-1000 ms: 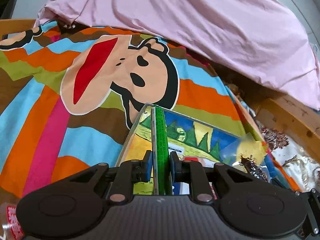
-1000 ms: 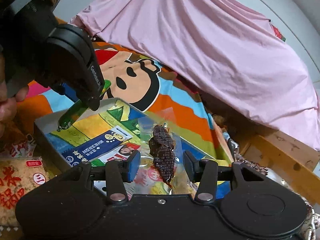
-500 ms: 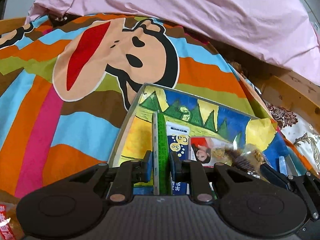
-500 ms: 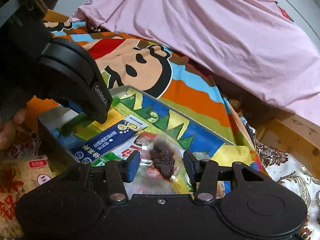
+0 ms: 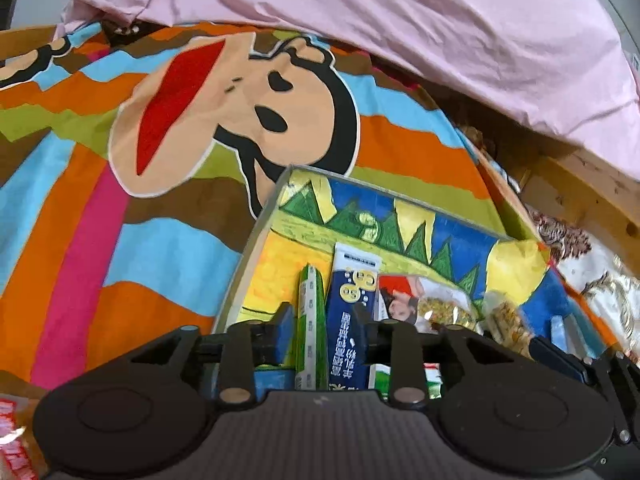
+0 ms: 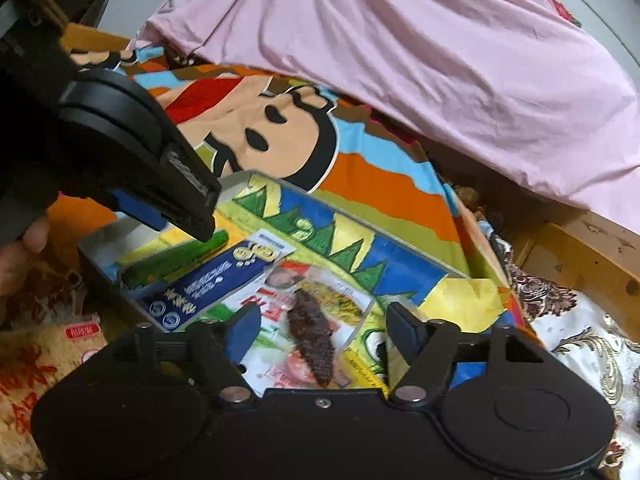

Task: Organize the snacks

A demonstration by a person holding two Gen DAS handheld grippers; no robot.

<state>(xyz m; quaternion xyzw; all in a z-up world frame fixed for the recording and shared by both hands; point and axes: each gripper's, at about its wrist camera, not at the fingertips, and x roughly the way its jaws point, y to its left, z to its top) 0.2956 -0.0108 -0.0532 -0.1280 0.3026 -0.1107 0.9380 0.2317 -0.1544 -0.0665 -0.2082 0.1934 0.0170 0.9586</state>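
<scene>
On the striped cartoon bedspread (image 5: 80, 240), your grey-walled tray (image 6: 96, 240) has bare floor only along its far side. Your left gripper (image 5: 322, 320) has just spread off the green packet (image 5: 310, 320), which lies beside the blue packet (image 5: 352, 312). Your right gripper (image 6: 316, 328) has just widened, free of the dark snack pouch (image 6: 312, 336) below; rice-cracker bags (image 6: 36, 364) crowd the tray's near left.

A bed is covered by a striped cartoon-monkey blanket (image 5: 168, 160), with a crumpled pink sheet (image 5: 400, 32) heaped behind; a wooden bed frame (image 6: 580, 248) is seen alongside.
</scene>
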